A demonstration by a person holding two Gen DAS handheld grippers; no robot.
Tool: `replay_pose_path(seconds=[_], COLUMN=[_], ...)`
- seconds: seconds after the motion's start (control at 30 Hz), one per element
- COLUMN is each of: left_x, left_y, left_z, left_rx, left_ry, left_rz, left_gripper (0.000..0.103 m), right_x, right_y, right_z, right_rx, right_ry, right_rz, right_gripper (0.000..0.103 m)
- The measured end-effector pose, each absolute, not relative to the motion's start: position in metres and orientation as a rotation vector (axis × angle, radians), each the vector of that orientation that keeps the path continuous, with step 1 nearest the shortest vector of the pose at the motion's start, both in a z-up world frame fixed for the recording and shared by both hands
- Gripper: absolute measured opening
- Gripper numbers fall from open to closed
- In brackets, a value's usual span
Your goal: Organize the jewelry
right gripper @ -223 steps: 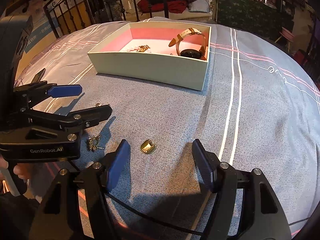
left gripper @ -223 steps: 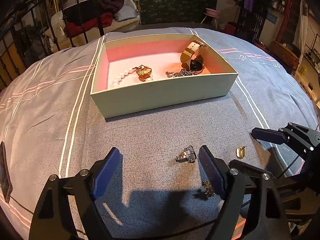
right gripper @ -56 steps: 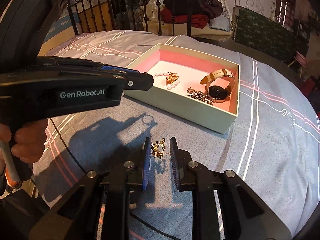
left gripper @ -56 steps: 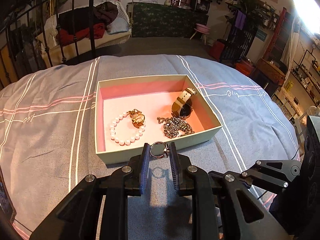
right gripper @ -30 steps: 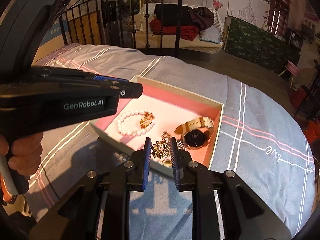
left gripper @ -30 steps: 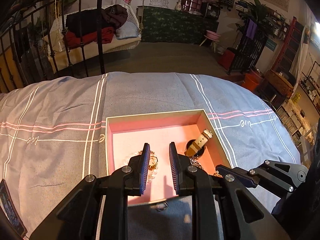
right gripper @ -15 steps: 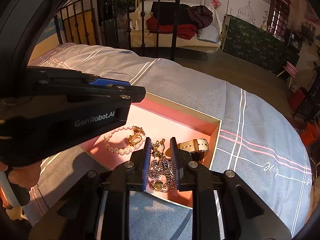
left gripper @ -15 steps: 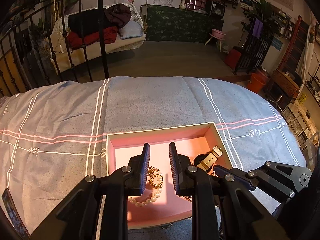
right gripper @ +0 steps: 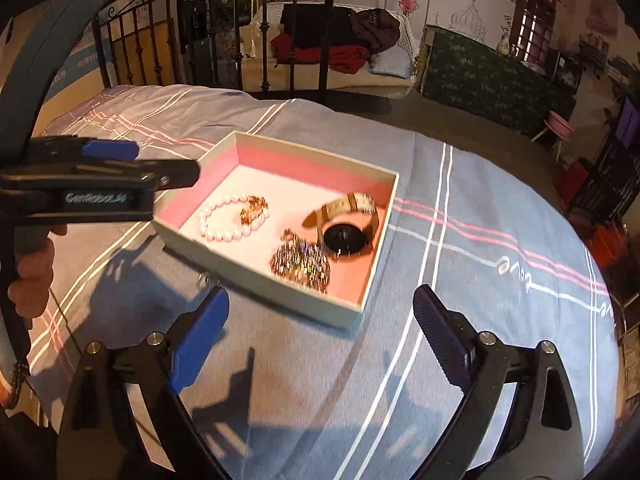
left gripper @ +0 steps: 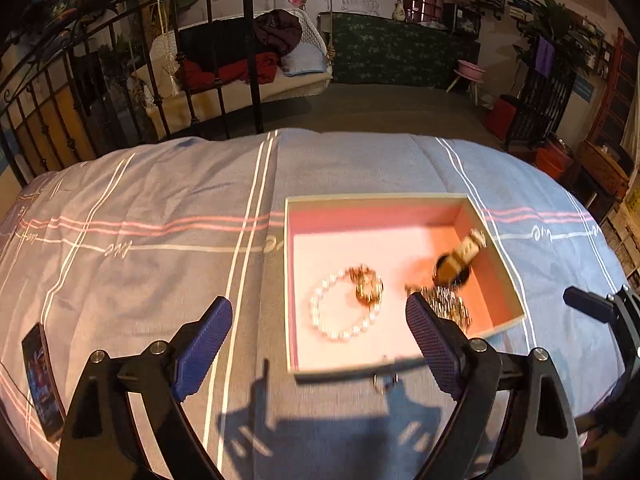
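Jaws: left gripper [left gripper: 318, 342] and right gripper [right gripper: 320, 336] were opening, nothing between them | Done: pearl bracelet [right gripper: 224, 220], chain [right gripper: 300, 262], watch [right gripper: 346, 224] lay inside box [right gripper: 280, 280] | Left: small ring [left gripper: 385, 381] on bedspread [left gripper: 160, 240], just outside box's near wall.

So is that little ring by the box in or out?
Out. The ring lies on the bedspread just outside the box's near wall.

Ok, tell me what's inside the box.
The box holds a pearl bracelet, gold charm, chain pile and watch. Anything beneath the pile is hidden.
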State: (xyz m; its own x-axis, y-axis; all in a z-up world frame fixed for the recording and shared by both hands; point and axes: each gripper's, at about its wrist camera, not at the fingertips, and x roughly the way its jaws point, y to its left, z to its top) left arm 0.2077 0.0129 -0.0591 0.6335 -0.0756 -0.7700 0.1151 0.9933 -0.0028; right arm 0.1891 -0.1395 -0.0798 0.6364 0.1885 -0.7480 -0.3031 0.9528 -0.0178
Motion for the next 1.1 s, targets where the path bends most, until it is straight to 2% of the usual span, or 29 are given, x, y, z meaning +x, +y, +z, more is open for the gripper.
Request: replay_pose_path(seconds=[0.13, 0.23, 0.33, 0.4, 0.43, 0.47, 0.5, 0.8, 0.83, 0.87, 0.9, 0.93, 1.1], left_x=[0.17, 0.175, 0.183, 0.189, 0.19, 0.191, 0.19, 0.166, 0.163, 0.161, 0.159, 0.158, 0.177], left_y=[0.003, -0.014, -0.027, -0.035, -0.038, -0.04, -0.04, -0.013, -0.01, -0.008, -0.007, -0.007, -0.012], left_z=[-0.093, -0.114, -0.12, -0.124, -0.126, -0.128, -0.128, -0.115, -0.113, -0.11, -0.107, -0.103, -0.071], left_rx=[0.07, 0.089, 0.066, 0.073, 0.074, 0.077, 0.083, -0.011, -0.017, -0.024, -0.025, -0.025, -0.05], left_ry=[0.929, 0.972, 0.969, 0.97, 0.97, 0.962, 0.952, 0.934, 0.935, 0.932, 0.928, 0.921, 0.873], left_rz=[-0.102, -0.103, -0.106, -0.1, -0.102, -0.105, -0.1, -0.14, -0.144, -0.144, -0.148, -0.151, -0.191], left_gripper=[0.084, 0.073, 0.071, 0.062, 0.051, 0.031, 0.019, 0.02, 0.02, 0.02, 0.02, 0.02, 0.02], right_x=[0.157, 0.145, 0.142, 0.141, 0.142, 0.142, 0.142, 0.153, 0.155, 0.157, 0.159, 0.161, 0.169], right_y=[-0.156, -0.159, -0.16, -0.161, -0.162, -0.161, -0.16, -0.127, -0.121, -0.116, -0.113, -0.111, -0.106], right_z=[-0.108, -0.125, -0.13, -0.127, -0.127, -0.126, -0.126, -0.131, -0.131, -0.132, -0.133, -0.131, -0.104], right_rx=[-0.035, 0.009, 0.005, 0.017, 0.015, 0.009, 0.001, -0.129, -0.145, -0.155, -0.149, -0.135, -0.135], right_ry=[0.907, 0.946, 0.96, 0.946, 0.945, 0.943, 0.942, 0.962, 0.963, 0.969, 0.985, 0.981, 0.894], right_rz=[0.293, 0.305, 0.306, 0.316, 0.318, 0.32, 0.326, 0.373, 0.386, 0.412, 0.443, 0.46, 0.454], right_gripper=[0.092, 0.092, 0.092, 0.092, 0.092, 0.092, 0.092, 0.092, 0.078, 0.057, 0.012, 0.001, 0.001])
